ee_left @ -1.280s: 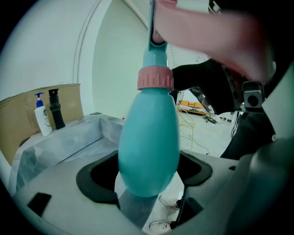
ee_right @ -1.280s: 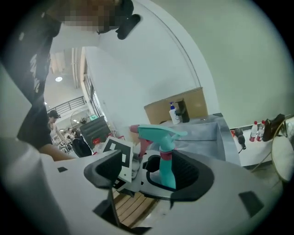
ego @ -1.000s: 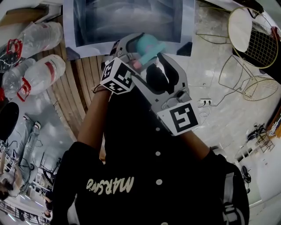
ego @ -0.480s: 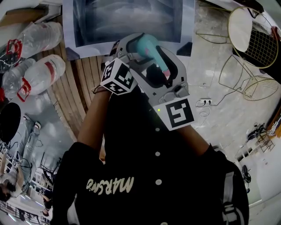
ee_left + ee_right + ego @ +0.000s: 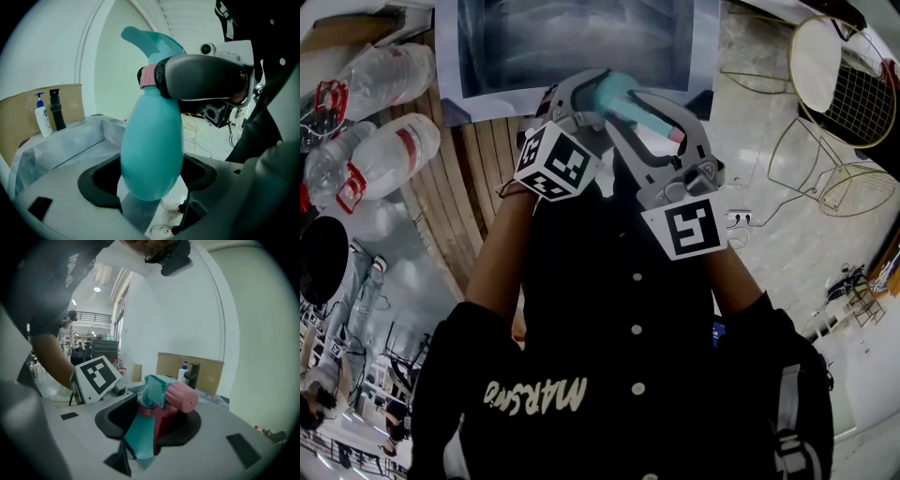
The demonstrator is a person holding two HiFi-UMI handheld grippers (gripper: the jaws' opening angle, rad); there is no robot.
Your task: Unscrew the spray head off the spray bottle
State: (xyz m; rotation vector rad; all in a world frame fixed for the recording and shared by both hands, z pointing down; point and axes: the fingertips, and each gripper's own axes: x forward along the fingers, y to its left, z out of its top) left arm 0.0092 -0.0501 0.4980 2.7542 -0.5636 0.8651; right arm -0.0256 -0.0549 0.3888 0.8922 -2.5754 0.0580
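Observation:
My left gripper (image 5: 581, 103) is shut on the teal spray bottle (image 5: 152, 150), whose rounded body fills the space between its jaws (image 5: 150, 187). The spray head (image 5: 164, 390), teal with a pink nozzle and a pink collar (image 5: 148, 77), sits on top. My right gripper (image 5: 652, 117) comes in from the right. Its jaws have just been closing, and the spray head is between them (image 5: 150, 420) with the pads against it. One dark right finger (image 5: 201, 77) wraps across the bottle's neck.
Clear plastic water bottles (image 5: 389, 155) lie on wooden boards (image 5: 483, 169) at the left. A sheet-lined surface (image 5: 572, 42) lies ahead, and wire frames (image 5: 844, 84) stand at the right. A white pump bottle (image 5: 42, 119) and a dark bottle (image 5: 56, 110) stand by a cardboard.
My right gripper has rolled and its jaws have narrowed onto the spray head. The pink nozzle has swung round to the right. The left gripper and bottle have stayed in place.

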